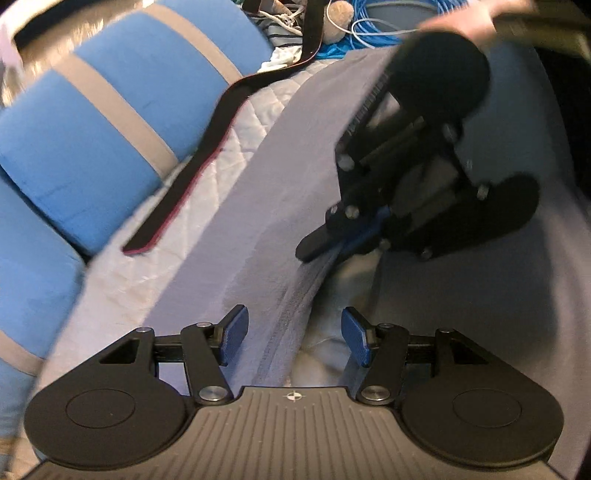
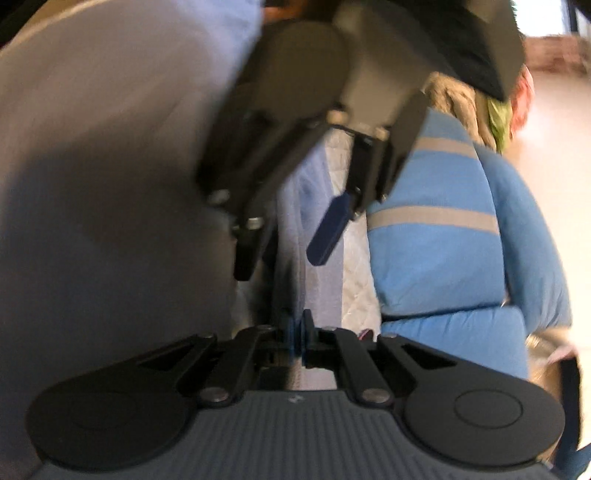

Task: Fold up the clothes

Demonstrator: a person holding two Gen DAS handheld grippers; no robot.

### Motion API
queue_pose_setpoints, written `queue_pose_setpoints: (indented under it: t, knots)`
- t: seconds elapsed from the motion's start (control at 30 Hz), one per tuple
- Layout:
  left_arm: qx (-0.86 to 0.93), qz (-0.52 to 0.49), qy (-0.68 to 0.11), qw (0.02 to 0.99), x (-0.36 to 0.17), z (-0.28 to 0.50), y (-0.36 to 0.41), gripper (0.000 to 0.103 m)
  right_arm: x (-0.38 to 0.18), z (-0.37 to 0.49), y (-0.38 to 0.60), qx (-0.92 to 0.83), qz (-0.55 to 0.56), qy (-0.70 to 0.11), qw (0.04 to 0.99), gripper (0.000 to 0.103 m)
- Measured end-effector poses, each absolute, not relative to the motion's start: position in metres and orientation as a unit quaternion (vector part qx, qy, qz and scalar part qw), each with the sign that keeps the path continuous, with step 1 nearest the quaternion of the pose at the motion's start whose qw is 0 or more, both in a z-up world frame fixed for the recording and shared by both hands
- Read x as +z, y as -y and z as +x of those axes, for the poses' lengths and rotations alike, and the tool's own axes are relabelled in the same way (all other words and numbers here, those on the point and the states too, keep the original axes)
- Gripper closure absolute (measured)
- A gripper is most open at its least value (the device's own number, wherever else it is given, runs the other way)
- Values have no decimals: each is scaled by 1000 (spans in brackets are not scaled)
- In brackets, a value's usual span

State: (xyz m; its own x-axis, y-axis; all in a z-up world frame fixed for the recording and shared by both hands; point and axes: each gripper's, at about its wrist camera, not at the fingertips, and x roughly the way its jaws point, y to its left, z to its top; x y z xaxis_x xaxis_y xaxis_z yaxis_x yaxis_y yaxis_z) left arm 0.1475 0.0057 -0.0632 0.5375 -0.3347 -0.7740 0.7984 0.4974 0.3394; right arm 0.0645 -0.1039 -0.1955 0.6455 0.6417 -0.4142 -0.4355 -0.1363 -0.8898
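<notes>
A grey-lavender garment [image 1: 258, 166] lies spread over a white quilted cover [image 1: 258, 107]. A raised fold of it runs up the middle of the left wrist view. My left gripper [image 1: 295, 336] hangs open above that fold, its blue pads on either side and not touching the cloth. Further up the fold, my right gripper [image 1: 317, 251] is shut on the garment's edge. In the right wrist view the right gripper [image 2: 297, 338] pinches a strip of the garment [image 2: 92, 147]. The open left gripper [image 2: 286, 247] hovers just beyond it, blurred.
A black belt with a red edge [image 1: 207, 147] lies on the quilt left of the garment. Blue cushions with grey stripes [image 1: 92, 122] [image 2: 432, 258] line that side. Blue cables [image 1: 388, 22] and loose clothes are piled at the far end. A hand [image 1: 461, 26] holds the right gripper.
</notes>
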Motion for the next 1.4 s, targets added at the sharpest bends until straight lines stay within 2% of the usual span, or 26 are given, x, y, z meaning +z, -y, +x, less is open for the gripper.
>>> queue_pose_setpoints:
  t: [0.23,0.27,0.3,0.37,0.4,0.47,0.5,0.53,0.6,0.67,0.8,0.9,1.0,1.4]
  knots:
    - [-379,315,-382,782,-58,162,-22,51,-213,63,107,388,-673,130,616,99]
    - [-381,307,-389,781,-57,166,-25,62,-214,63,107,386,-678,136,611,99]
    - [-383,299,-396,779,-55,170,-28,78,-215,63,108,385,-681,139,607,99]
    - [-376,308,-401,776,-55,170,-28,92,-217,63,109,382,-686,145,602,99]
    - [-372,317,-401,775,-56,167,-25,96,-217,64,109,382,-684,145,604,100]
    - [-353,336,-389,782,-57,158,-19,97,-215,65,108,381,-681,142,609,99]
    - [-341,352,-380,785,-59,152,-15,97,-213,66,107,381,-676,135,616,79]
    - [-327,373,-365,788,-62,145,-11,97,-209,68,106,383,-666,122,629,76]
    - [-300,416,-331,792,-69,129,-4,97,-194,74,102,398,-627,67,666,55]
    - [-277,457,-293,792,-76,111,3,97,-179,80,99,411,-586,14,698,49]
    - [-244,533,-231,776,-96,82,14,97,-157,90,99,440,-524,-64,726,53]
    - [-222,572,-203,764,-108,67,18,97,-154,93,97,450,-511,-108,725,60]
    - [-206,594,-182,756,-116,59,20,97,-150,95,97,448,-499,-138,729,60]
    - [-154,507,-174,830,-92,66,16,97,-108,112,137,478,-359,-208,774,57]
